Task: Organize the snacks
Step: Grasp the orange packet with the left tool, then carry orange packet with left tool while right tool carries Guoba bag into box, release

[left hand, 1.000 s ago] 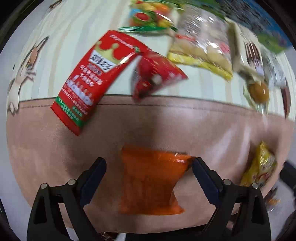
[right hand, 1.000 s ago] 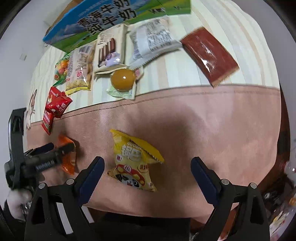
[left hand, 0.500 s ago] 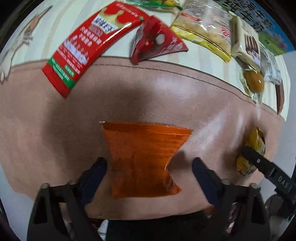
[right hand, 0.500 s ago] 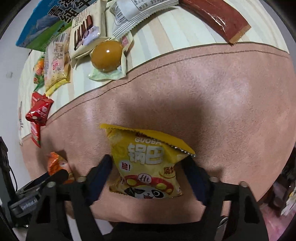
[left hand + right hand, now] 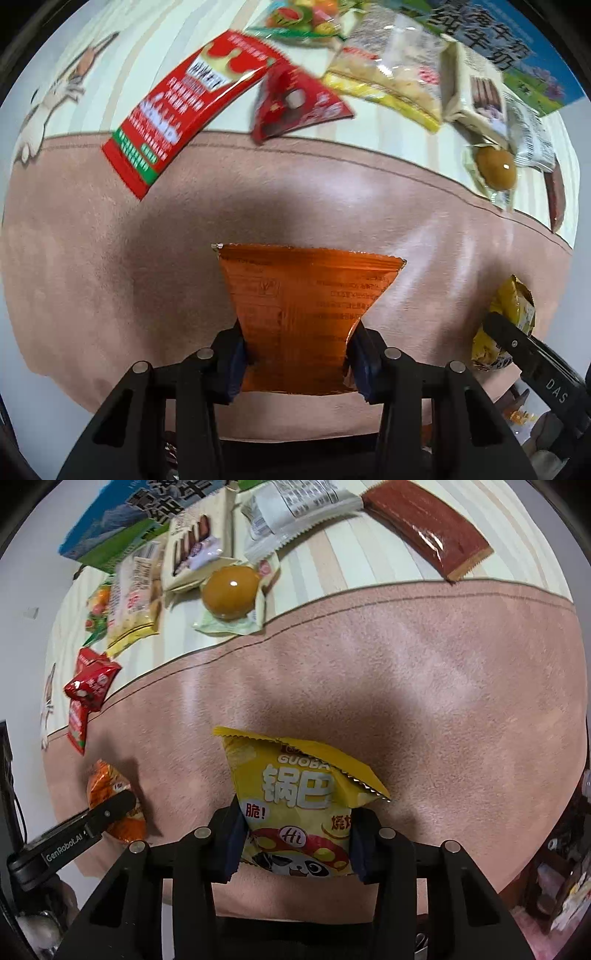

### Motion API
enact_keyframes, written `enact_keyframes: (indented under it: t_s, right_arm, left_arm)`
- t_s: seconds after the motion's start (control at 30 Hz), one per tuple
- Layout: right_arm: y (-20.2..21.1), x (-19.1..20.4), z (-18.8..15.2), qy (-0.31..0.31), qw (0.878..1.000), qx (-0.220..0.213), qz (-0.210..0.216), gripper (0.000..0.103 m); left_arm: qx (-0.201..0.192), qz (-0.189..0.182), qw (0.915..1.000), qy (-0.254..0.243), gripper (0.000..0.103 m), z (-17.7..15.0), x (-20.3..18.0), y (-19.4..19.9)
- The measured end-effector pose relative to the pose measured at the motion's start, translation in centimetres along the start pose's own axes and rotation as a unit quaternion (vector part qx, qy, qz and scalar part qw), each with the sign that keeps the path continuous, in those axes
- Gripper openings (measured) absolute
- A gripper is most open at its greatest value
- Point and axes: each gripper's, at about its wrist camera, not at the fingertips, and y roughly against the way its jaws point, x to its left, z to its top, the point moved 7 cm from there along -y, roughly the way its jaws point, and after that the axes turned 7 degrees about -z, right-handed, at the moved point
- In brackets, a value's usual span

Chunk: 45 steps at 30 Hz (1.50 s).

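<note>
Orange and yellow packets, one in each gripper, on a pink-brown mat.

Left gripper [image 5: 297,360] points down at the mat [image 5: 110,266]; its jaws are closing, both blue pads pressed against the lower sides of the orange packet [image 5: 303,317], which narrows where it is pinched. Right gripper [image 5: 295,843] is likewise closing on the yellow packet [image 5: 299,805], the pads clamping its lower part — the serrated top edge folds over to the right. The two packets lie well apart, near the mat's near edge. Beyond the mat, on striped cloth [image 5: 332,557], lie the other snacks: a long red sachet [image 5: 184,107], a small red pouch [image 5: 295,103], a wrapped egg [image 5: 231,592], a dark red bar [image 5: 424,520] and a blue-green carton [image 5: 122,524].
</note>
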Motion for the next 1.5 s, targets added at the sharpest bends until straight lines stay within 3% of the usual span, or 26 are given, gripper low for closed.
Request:
enact_keyframes:
  t_s: [0.37,0.57,0.7,0.8,0.97,1.13,1.37,1.5]
  right_arm:
    - [-0.2,0.0,1.6,0.086,0.996,0.002,-0.027,0.049]
    - [-0.6,-0.6,2.2,0.084,0.996,0.019,0.000,0.053]
    - [-0.6,-1.7,2.0,0.080,0.997,0.020,-0.005,0.053]
    - [-0.5,-1.6,1.7,0.086,0.996,0.010,-0.013,0.046]
    - [1.0,-0.8,1.7,0.064,0.998,0.001,0.008,0.043]
    - [6.2,-0.8,3.8,0.044,0.998,-0.030,0.043,0.043]
    - [15.8,1.3,11.1,0.050,0.989,-0.105,0.096,0.043]
    - [20.0,2.9,17.7,0.061,0.982,-0.149,0.095,0.043]
  left_arm:
    - [0.014,0.025,0.9995,-0.010,0.044,0.4,-6.3,-4.8]
    - [0.018,0.057,0.9982,-0.012,0.045,0.7,-11.1,-7.6]
    - [0.009,0.065,0.9978,-0.010,0.045,0.7,-13.0,-9.4]
    - [0.000,0.056,0.9984,-0.009,0.043,0.1,-12.7,-8.8]
    - [-0.004,0.011,0.9998,-0.015,0.042,0.6,-12.9,-6.2]
    - [-0.033,-0.046,0.9982,-0.021,0.042,3.4,-15.5,-1.8]
    - [-0.101,-0.105,0.9874,-0.061,0.042,12.7,-20.6,7.6]
    - [-0.129,-0.097,0.9830,-0.087,0.042,18.1,-19.1,14.2]
